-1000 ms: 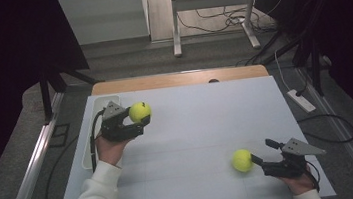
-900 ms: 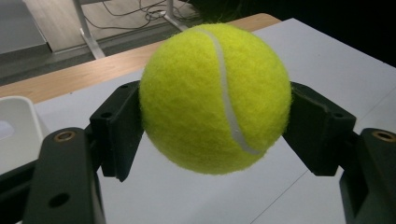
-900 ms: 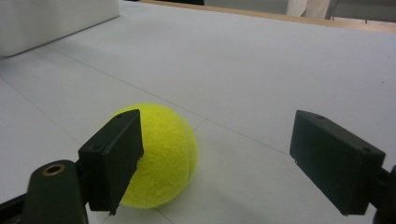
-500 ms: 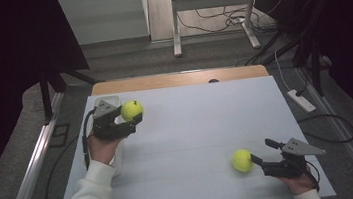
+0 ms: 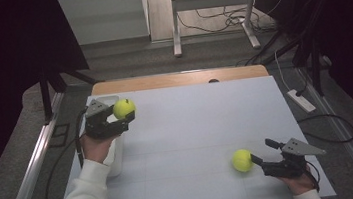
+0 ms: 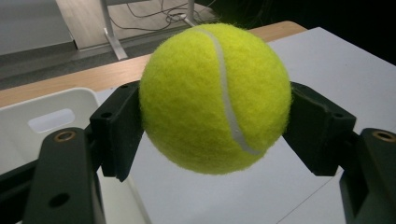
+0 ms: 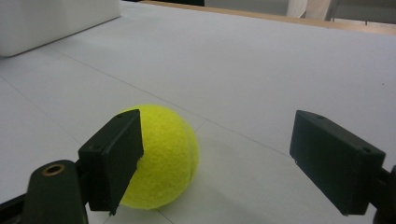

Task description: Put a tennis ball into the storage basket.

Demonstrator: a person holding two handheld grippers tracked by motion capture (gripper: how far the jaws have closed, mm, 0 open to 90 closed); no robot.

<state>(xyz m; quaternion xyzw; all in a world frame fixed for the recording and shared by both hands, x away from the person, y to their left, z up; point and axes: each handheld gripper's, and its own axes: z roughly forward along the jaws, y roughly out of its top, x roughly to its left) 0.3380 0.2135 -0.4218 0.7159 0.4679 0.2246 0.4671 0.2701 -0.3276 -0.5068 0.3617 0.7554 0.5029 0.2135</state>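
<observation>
Tabletop surface: one smooth, matt white rectangular table (image 5: 193, 128) with a wooden far edge. One white plastic bin (image 6: 42, 121), rounded rim, stands at its left edge. Two fuzzy yellow-green felt tennis balls: the first ball (image 5: 124, 108) is clamped between the closed pads of the left gripper (image 5: 116, 117), above the bin's edge. The second ball (image 5: 242, 160) rests on the table between the wide-open jaws of the right gripper (image 5: 260, 152); whether it touches one pad cannot be told.
</observation>
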